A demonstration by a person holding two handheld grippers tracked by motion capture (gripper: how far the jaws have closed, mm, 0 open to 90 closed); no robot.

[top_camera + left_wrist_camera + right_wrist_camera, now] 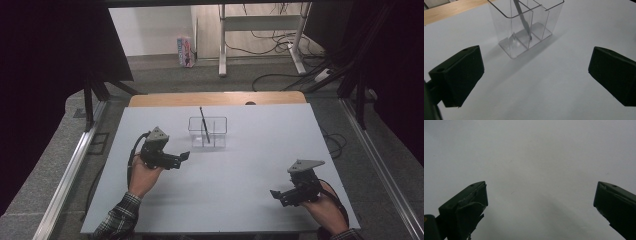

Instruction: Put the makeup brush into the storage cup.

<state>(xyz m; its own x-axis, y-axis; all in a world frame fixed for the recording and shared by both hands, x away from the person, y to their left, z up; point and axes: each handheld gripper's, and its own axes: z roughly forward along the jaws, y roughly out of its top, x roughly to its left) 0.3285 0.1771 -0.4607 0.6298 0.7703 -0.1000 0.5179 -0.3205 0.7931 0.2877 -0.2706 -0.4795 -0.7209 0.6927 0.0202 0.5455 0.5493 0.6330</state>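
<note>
Left claw (184, 156) seen from the high view: held low over the grey surface (240, 200), jaws spread and gripping nothing, clear divided holder (207, 132) just ahead of its tips with a dark pen (204, 126) leaning inside; right claw (276, 194) well off toward the near edge, also spread and bare. Left gripper view: jaws wide apart, holder (524, 27) straight ahead, pen (524, 21) slanting in a middle compartment. Right gripper view: right claw (540, 202) released, bare surface beyond.

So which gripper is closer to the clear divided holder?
Left. The left gripper sits just beside the holder; the right gripper is far off toward the table's near right.
</note>
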